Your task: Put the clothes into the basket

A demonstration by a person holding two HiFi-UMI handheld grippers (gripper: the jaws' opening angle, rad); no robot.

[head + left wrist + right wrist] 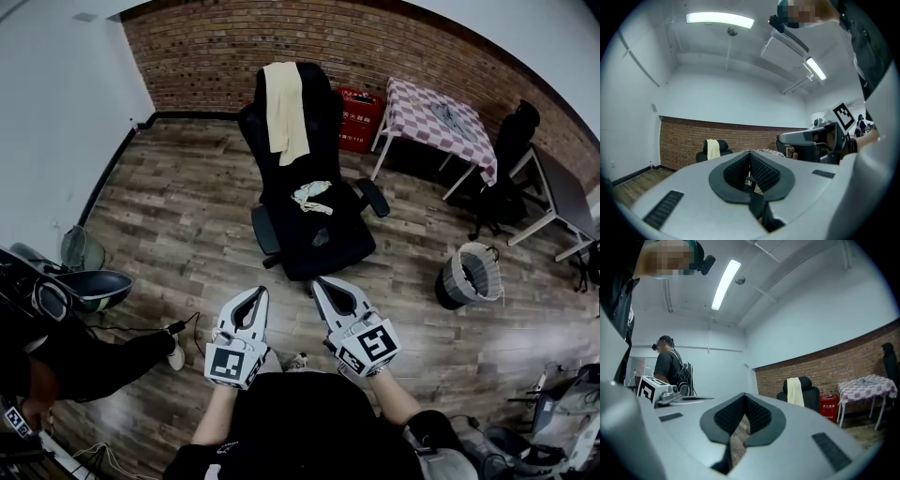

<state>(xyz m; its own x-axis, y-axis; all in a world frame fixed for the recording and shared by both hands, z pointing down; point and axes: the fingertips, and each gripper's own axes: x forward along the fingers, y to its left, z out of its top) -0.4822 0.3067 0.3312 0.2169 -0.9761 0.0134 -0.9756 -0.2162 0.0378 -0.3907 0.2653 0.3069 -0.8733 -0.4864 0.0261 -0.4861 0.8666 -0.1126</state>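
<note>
Basket [469, 274] shows only in head view, nr table [412, 103].

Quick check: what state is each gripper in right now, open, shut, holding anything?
Left gripper: closed, jaw tips together, holding nothing.
Right gripper: closed, jaw tips together, holding nothing.

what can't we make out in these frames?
- Head view: basket inside, too small and shadowed to tell if empty.
- Head view: dark patch on the black chair seat, too small to say whether it is clothing.
- Gripper views: seat and basket not visible; the left gripper and right gripper bodies fill the lower frame.
</note>
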